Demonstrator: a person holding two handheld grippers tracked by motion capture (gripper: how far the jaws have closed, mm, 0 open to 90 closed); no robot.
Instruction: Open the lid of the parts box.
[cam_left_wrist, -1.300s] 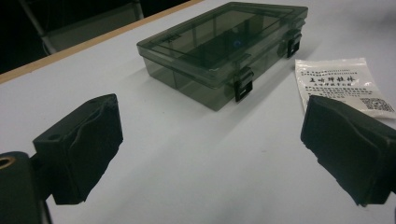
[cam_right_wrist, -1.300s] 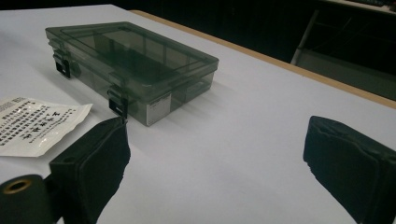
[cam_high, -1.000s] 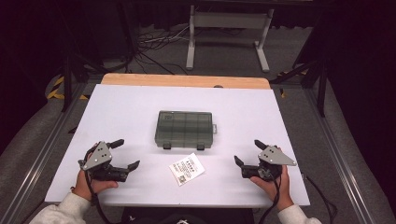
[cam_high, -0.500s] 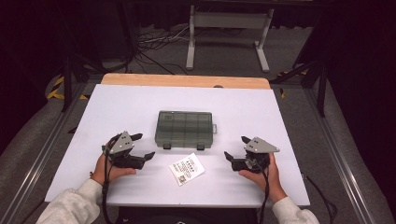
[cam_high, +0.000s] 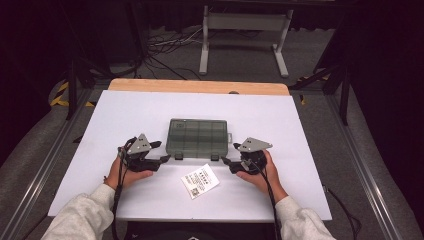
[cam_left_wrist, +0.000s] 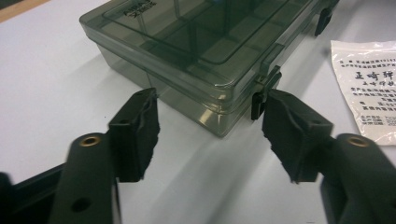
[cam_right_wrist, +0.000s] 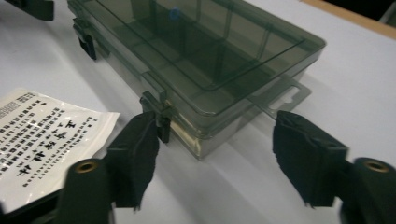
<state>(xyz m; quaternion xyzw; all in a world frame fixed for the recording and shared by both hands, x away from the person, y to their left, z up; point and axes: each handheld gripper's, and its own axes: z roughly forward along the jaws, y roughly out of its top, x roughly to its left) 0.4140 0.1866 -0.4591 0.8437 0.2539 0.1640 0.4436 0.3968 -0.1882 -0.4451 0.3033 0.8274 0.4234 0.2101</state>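
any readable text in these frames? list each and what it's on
Box lid: embossed lettering near its corner, seen upside down, too blurred to read.
Packet: rows of black Chinese print, including one larger line, not sharp enough to quote; the small lines and the dark printed block at its corner are too small to read.
Packet in the high view: print too small to read.
Nothing else carries text.

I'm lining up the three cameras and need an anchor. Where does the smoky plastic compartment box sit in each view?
High view: compartment box at table centre, between the two grippers.
Left gripper view: box fills the upper middle, its near corner just beyond the jaws.
Right gripper view: box runs across the top, its corner between the jaws.
Shared landmark: the white printed packet in front of the box.
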